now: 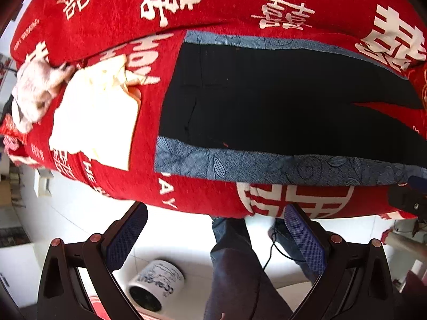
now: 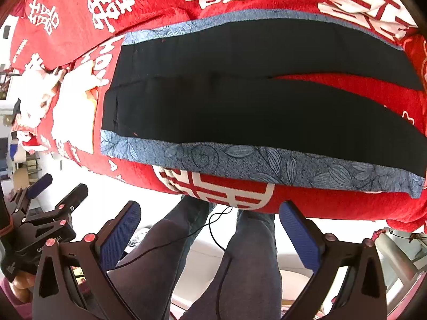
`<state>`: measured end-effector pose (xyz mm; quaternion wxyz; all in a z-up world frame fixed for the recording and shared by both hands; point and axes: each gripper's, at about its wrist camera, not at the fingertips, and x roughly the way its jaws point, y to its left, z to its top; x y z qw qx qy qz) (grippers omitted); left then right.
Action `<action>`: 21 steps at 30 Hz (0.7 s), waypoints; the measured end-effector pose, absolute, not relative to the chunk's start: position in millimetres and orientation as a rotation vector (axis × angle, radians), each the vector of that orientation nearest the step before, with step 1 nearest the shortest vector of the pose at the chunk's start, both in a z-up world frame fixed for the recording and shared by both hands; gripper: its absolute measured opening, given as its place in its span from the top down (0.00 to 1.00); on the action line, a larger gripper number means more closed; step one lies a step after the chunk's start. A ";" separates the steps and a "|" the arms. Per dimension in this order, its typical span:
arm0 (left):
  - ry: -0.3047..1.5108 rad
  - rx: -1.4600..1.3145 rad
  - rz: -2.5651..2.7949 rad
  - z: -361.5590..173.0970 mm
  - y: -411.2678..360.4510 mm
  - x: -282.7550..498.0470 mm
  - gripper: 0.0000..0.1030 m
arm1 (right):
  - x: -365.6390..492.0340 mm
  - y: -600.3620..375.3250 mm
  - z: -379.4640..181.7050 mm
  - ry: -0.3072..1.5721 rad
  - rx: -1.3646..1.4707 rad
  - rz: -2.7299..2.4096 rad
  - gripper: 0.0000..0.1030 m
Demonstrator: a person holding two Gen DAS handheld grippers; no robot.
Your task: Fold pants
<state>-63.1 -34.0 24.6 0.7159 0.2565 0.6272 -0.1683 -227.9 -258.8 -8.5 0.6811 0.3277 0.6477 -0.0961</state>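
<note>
Black pants (image 2: 240, 101) lie flat on a blue patterned cloth (image 2: 267, 165) over the red bedspread (image 2: 160, 8), legs splayed right; left gripper (image 1: 216, 237) and right gripper (image 2: 210, 237) hover wide and empty off the near edge, the first fold seemingly unstarted, awaiting a grasp

Black pants (image 2: 240, 101) flat on a blue mat (image 2: 267, 164), right gripper (image 2: 210, 236) wide apart short of them.
</note>
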 end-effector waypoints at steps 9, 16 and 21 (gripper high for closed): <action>1.433 0.486 -0.421 -8.5 -10.4 -32.6 0.00 | -235.0 -245.4 -19.8 1.300 0.885 -0.164 0.00; 1.477 0.353 -0.444 -66.1 26.5 2.3 0.00 | -221.4 -211.6 -88.9 1.216 1.101 -0.105 0.00; 1.562 0.156 -0.511 -111.7 48.4 21.9 0.22 | -213.0 -198.9 -150.5 1.132 1.260 -0.073 0.11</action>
